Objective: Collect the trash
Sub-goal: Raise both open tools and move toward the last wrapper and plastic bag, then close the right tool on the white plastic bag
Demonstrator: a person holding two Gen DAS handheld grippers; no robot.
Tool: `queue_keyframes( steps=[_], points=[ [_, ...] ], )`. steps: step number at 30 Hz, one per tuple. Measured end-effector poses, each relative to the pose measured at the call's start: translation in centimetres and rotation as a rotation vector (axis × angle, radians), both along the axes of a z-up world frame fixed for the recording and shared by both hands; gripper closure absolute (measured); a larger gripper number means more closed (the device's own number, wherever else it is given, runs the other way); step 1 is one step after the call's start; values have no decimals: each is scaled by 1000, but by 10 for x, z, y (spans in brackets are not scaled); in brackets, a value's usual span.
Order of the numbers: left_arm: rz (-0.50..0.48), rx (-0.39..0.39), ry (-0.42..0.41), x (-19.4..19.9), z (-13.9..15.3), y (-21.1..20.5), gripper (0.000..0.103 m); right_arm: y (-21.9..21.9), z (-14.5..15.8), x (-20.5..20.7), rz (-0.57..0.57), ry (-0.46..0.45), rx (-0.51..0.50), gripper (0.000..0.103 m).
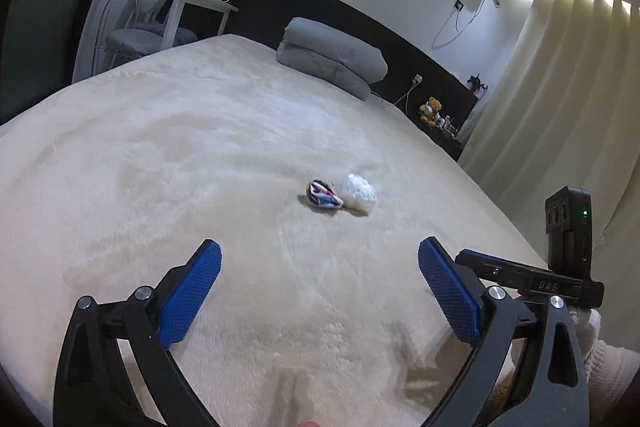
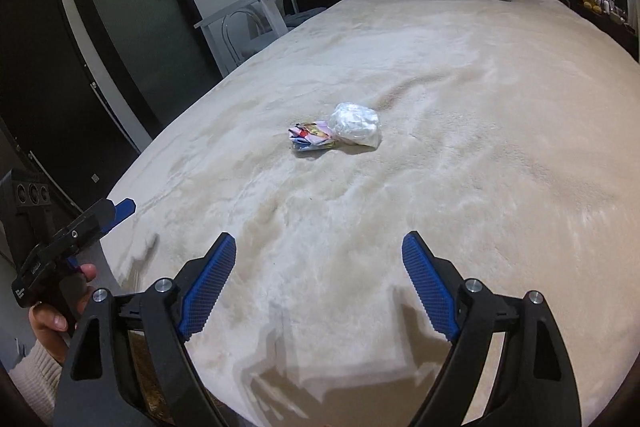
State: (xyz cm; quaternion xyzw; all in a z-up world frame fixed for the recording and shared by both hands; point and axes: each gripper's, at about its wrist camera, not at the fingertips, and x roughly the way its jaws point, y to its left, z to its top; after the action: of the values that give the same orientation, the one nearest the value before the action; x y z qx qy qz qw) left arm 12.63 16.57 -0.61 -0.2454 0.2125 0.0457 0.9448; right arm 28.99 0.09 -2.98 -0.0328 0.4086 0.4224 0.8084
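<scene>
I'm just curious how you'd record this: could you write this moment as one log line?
stage: approaching trash | left gripper: open, empty | right gripper: open, empty | crumpled wrapper touching white plastic wad on bed

Fluffy plush blanket (image 2: pixel 460 155); crinkly glossy plastic bag (image 2: pixel 356 125); printed wrapper (image 2: pixel 310 137).

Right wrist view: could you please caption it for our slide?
Open right gripper faces a crumpled colourful wrapper touching a clear plastic bag on the cream bed.

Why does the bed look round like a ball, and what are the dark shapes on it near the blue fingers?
Both wrist views: the fisheye lens bends the bed into a bulge. Right wrist view: those dark shapes are shadows on the blanket below the right gripper. Left wrist view: glare glows above the curtain.
</scene>
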Motion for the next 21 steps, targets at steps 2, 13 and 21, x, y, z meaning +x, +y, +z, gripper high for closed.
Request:
queue_keyframes(
  steps=[2,13,21],
  points=[
    [-8,-4,0,12,-1,4,6,17,-7,15,-11,-7,-13,19],
    [-74,83,68,54,-12,5,6,83,-40,98,-58,40,-27,19],
    [-49,145,92,75,-18,12,6,109,-59,131,-94,97,-40,24]
  ],
)
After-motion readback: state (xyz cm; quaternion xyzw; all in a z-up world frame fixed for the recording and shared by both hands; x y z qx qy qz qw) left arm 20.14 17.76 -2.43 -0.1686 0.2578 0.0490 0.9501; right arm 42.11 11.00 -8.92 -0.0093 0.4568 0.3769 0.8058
